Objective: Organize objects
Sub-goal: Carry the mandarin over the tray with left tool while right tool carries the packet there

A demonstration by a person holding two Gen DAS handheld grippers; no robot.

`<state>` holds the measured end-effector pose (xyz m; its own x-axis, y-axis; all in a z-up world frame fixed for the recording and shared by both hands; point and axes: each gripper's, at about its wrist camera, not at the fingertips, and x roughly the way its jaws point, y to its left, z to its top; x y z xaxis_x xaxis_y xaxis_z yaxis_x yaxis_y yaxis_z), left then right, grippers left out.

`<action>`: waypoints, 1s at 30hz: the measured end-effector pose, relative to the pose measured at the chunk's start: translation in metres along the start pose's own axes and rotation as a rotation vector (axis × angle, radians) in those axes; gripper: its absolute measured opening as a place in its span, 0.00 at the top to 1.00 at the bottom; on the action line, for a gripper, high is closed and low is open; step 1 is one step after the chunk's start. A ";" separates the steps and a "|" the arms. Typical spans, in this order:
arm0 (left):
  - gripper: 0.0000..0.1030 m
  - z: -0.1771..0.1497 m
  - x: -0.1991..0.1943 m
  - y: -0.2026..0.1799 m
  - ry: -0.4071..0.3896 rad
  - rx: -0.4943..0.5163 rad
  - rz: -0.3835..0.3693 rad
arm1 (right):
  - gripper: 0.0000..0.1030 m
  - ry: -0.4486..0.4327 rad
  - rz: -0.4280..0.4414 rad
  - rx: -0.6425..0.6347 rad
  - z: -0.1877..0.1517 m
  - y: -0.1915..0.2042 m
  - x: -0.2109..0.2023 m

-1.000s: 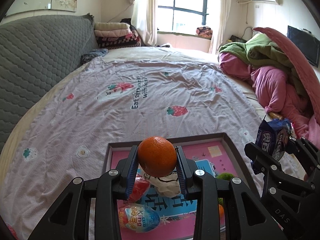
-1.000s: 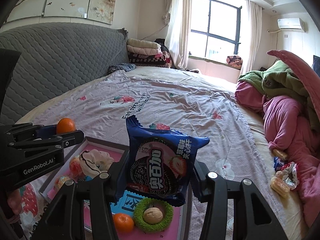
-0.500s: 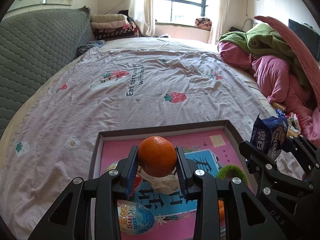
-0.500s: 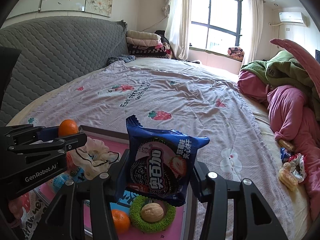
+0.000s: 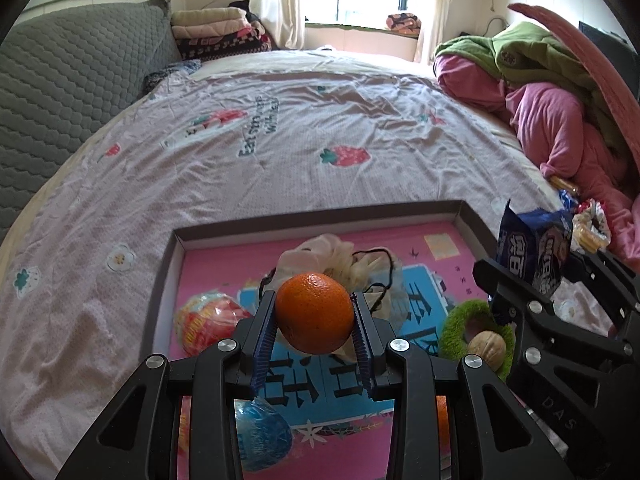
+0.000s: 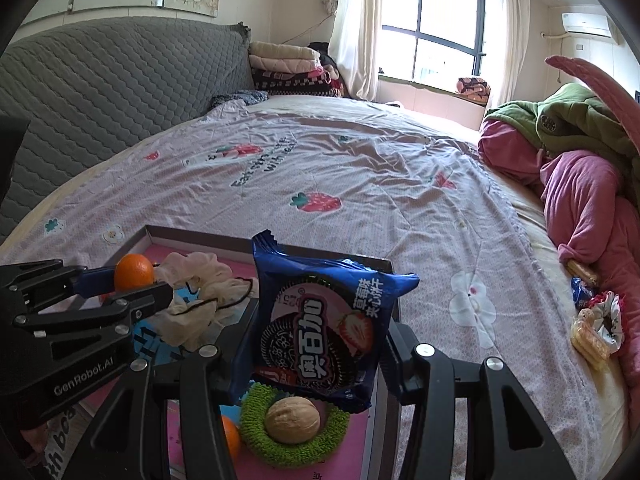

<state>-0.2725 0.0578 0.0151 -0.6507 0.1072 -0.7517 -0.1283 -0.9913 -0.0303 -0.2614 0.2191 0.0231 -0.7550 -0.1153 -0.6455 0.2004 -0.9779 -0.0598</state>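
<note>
Bed [image 5: 280, 152]: pale sheet with strawberry prints, grey quilted headboard along left edge, pink and green bedding heaped at right edge.
Tray [image 5: 320, 216]: shallow box with dark rim and pink floor, on near part of bed.
Cloth [image 5: 340, 256]: crumpled, cream, with black cord, toward tray's far edge.
Ring [image 6: 256, 436]: green and fuzzy, by tray's right edge, around a walnut [image 6: 293, 420].
Red ball [image 5: 208, 320]: wrapped, near tray's left edge.
Blue egg [image 5: 262, 436]: at tray's near edge, partly behind fingers.
Small orange [image 6: 231, 436]: on tray floor, just left of ring.
Wrappers [image 6: 596, 324]: loose snacks at bed's right edge, outside tray.
Left gripper [image 5: 314, 320]: partly closed, pads pressed on both sides of an orange [image 5: 315, 312], held above tray's middle, clear of floor.
Right gripper [image 6: 316, 332]: about half closed, clamped on a blue packet [image 6: 320, 328], upright, above ring near tray's right edge.
</note>
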 end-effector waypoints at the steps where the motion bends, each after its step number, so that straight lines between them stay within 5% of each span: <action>1: 0.65 -0.002 0.002 0.000 0.005 -0.001 -0.003 | 0.49 0.003 -0.001 -0.002 -0.001 -0.001 0.002; 30: 0.65 -0.021 0.023 -0.007 0.030 0.033 0.015 | 0.49 0.184 -0.031 -0.057 -0.009 0.006 0.059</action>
<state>-0.2709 0.0660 -0.0162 -0.6299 0.0898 -0.7714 -0.1435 -0.9896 0.0020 -0.2995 0.2075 -0.0220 -0.6358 -0.0465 -0.7704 0.2178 -0.9684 -0.1213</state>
